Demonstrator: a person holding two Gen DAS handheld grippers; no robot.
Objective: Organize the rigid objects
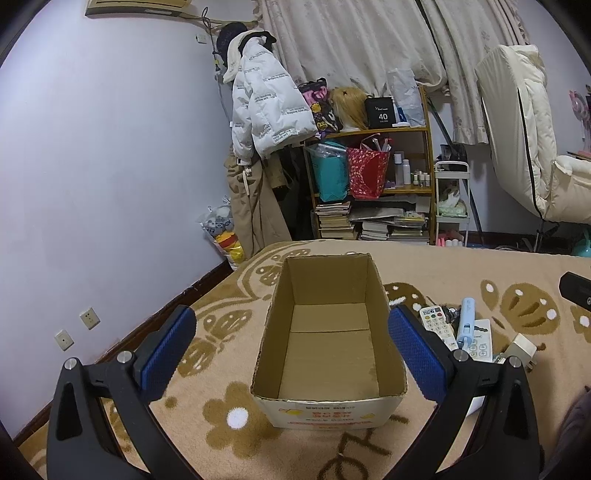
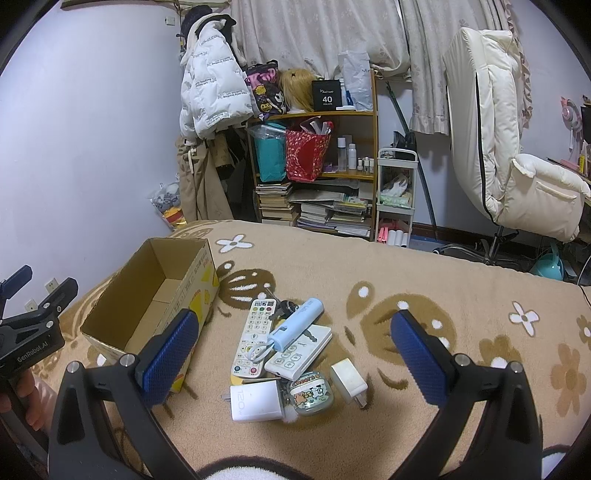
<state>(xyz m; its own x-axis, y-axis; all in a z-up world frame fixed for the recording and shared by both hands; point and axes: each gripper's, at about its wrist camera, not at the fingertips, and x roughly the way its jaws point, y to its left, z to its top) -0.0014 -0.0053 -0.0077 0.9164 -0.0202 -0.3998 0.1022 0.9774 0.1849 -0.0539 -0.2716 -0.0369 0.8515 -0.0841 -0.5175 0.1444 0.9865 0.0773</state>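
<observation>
Tongs, left (image 1: 291, 347) and right (image 2: 291, 347), gape wide and empty; cardboard box (image 2: 147, 295) waits beside piled gadgets (image 2: 284, 350) on bed (image 2: 443, 277).

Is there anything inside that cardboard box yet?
Empty. The left claw's camera looks straight down into the cardboard box and shows only its bare floor; the remotes and chargers lie beside it on the blanket.

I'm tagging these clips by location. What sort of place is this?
Most likely a bedroom in a home. The work surface looks like a bed with a patterned blanket; behind it stand a cluttered bookshelf with stacked books, a puffer jacket hung on the wall, and drawn curtains.
</observation>
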